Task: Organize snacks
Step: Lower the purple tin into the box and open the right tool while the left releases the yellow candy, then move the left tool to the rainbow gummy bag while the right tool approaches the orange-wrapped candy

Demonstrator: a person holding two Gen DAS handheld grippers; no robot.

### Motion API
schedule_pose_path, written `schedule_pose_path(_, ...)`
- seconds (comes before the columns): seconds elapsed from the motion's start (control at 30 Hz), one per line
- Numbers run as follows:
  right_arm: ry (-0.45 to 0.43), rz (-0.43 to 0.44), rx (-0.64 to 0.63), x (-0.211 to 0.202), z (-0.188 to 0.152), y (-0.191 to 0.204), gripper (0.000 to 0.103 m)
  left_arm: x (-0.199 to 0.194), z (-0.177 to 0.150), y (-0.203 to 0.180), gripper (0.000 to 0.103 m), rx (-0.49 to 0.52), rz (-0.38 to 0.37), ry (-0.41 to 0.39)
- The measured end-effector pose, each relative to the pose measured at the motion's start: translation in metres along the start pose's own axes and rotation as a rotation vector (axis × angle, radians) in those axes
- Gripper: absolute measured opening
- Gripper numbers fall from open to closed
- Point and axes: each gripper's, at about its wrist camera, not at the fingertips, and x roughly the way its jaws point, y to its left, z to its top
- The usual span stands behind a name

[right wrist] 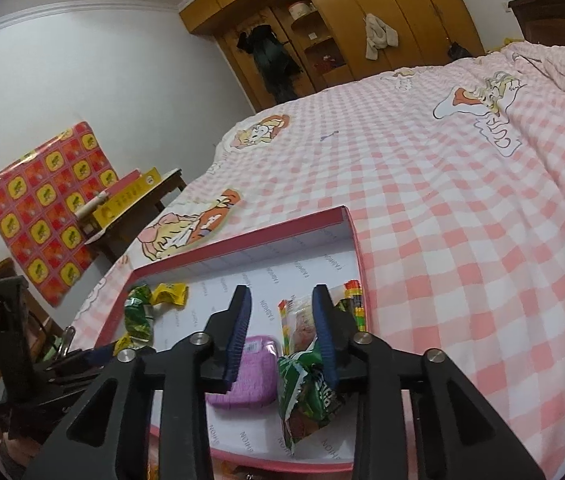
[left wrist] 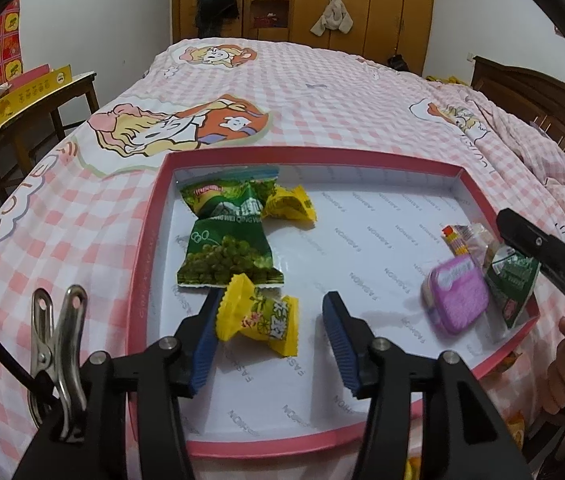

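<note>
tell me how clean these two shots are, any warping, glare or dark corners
Left wrist view: strong fisheye bend bows the pink box rim, black corners, soft shadows under the left tool. Right wrist view: same bulge and a tilted horizon across the bed, dim lower left, no harsh glare; the purple pack reads sharp.

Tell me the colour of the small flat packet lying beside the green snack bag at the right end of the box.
Purple, or lilac: the small flat packet shows best in the left wrist view.
</note>
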Motion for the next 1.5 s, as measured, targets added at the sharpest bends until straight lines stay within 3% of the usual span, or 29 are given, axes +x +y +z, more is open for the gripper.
schedule_pose_path(0.2, -0.011, 0.013, -0.031, -0.005, -0.005, 0.008, 0.042, -0.011, -0.001, -0.005, 0.053, 0.008, -0.021, -0.011)
schedule_pose_path(0.77, -0.014, 0.039, -0.074, -0.044, -0.02, 0.031, 0.046, -0.054, -0.008, -0.005, 0.053, -0.013, -0.017, -0.044)
schedule_pose_path(1.5, 0.038, -0.017, -0.137, -0.082, -0.048, 0.042, 0.046, -0.092, -0.037, -0.011, 0.053, -0.031, -0.072, -0.045)
